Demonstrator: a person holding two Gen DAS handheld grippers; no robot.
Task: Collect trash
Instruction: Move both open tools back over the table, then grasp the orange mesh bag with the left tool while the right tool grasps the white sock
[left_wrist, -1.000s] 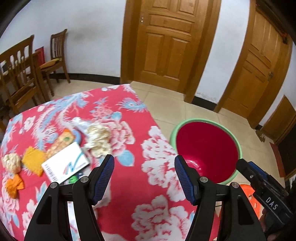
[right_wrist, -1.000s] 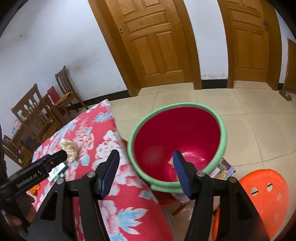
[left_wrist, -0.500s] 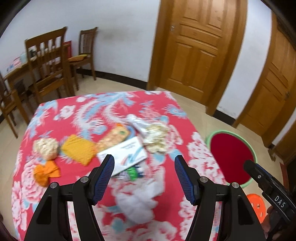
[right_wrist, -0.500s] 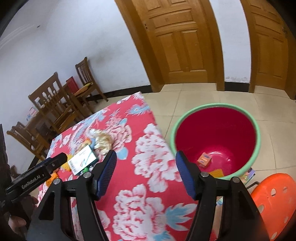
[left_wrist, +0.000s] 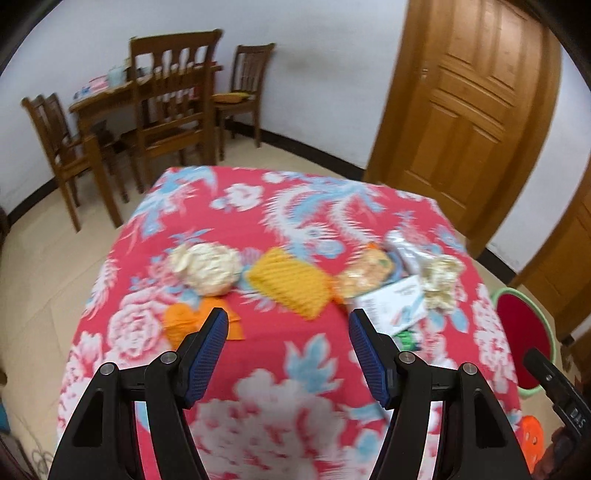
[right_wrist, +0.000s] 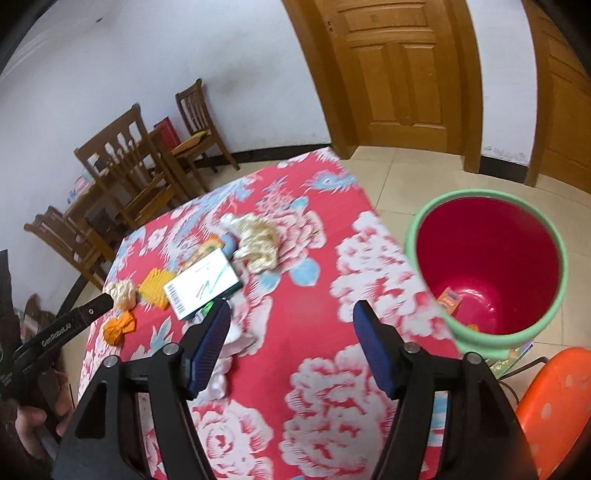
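Note:
Trash lies on a table with a red flowered cloth (left_wrist: 314, 369): a cream crumpled wad (left_wrist: 207, 267), an orange scrap (left_wrist: 184, 325), a yellow ribbed piece (left_wrist: 291, 282), a snack wrapper (left_wrist: 365, 271), a white box (right_wrist: 203, 282) and a crumpled cream wrapper (right_wrist: 258, 242). A white tissue (right_wrist: 236, 341) lies by the right gripper's left finger. The red bin with a green rim (right_wrist: 491, 266) stands right of the table with scraps inside. My left gripper (left_wrist: 288, 350) and right gripper (right_wrist: 291, 343) are both open and empty above the cloth.
Wooden chairs and a table (left_wrist: 162, 107) stand behind at the left. Wooden doors (left_wrist: 472, 92) are at the back right. An orange stool (right_wrist: 550, 406) stands by the bin, which sits on papers (right_wrist: 513, 354). The floor is tiled.
Both grippers swung left, away from the bin and over the table. The trash now sits nearer the middle of the left view. Both stayed open and empty.

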